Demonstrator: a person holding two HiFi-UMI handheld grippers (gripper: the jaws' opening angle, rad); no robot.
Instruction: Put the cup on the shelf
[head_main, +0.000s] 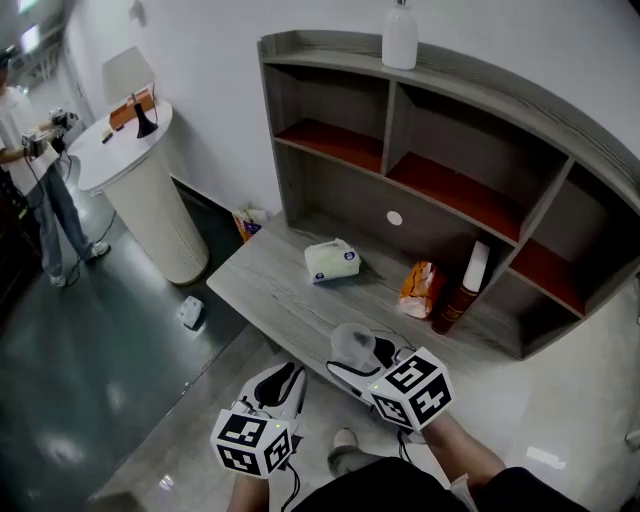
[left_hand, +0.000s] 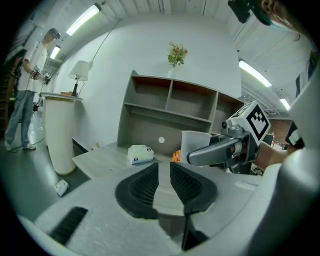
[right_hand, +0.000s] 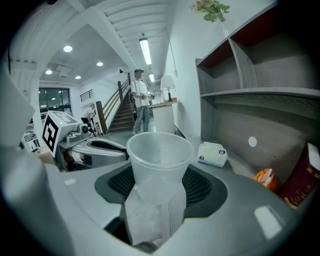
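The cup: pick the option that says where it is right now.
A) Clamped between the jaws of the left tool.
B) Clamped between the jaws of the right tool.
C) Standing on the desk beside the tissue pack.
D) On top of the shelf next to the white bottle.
B: the right gripper view shows the clear cup squeezed between the dark pads of the right tool.

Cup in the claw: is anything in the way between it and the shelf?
Nothing visible blocks the way. The right claw holds the cup over the front edge of the desk. A tissue pack, orange bag and dark bottle sit low on the desk, and the red-floored shelf compartments look empty.
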